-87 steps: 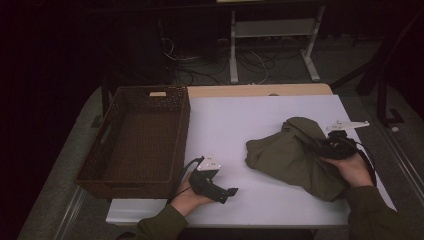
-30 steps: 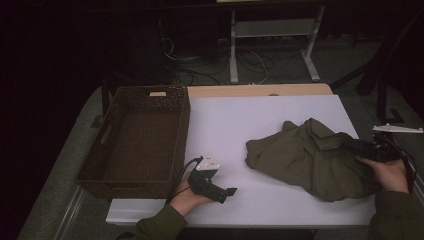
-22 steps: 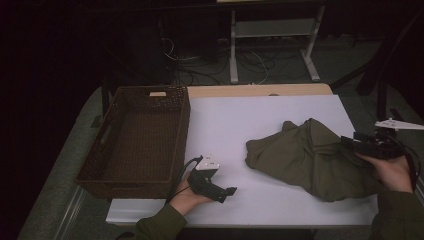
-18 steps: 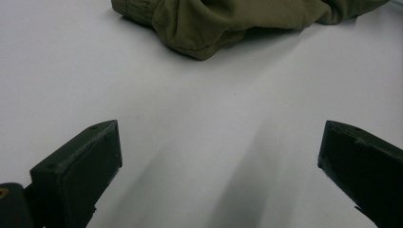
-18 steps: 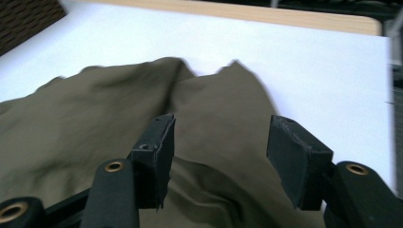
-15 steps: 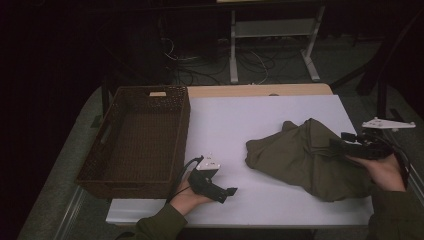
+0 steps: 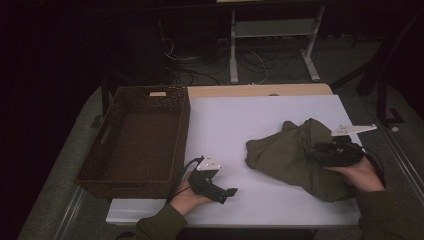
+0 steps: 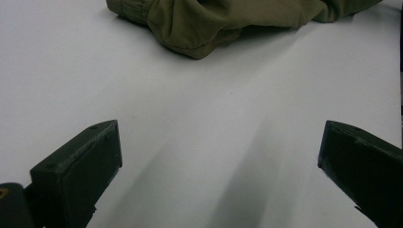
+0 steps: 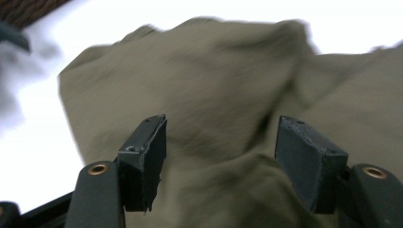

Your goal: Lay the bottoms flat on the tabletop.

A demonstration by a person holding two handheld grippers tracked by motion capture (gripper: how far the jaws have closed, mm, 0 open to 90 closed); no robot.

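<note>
My right gripper [image 7: 320, 150] hovers over the olive garment [image 7: 290, 155] bunched on the tabletop's [image 7: 240, 120] right side, fingers [image 9: 142, 156] just opening, nothing pinched; my left gripper [image 7: 225, 191] rests wide open, farther off.

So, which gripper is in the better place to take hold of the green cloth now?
The right gripper. It sits over the green cloth, and its jaws, which have just been opening, point at the folds with nothing pinched. The left gripper rests open on the bare table, apart from the cloth.
</note>
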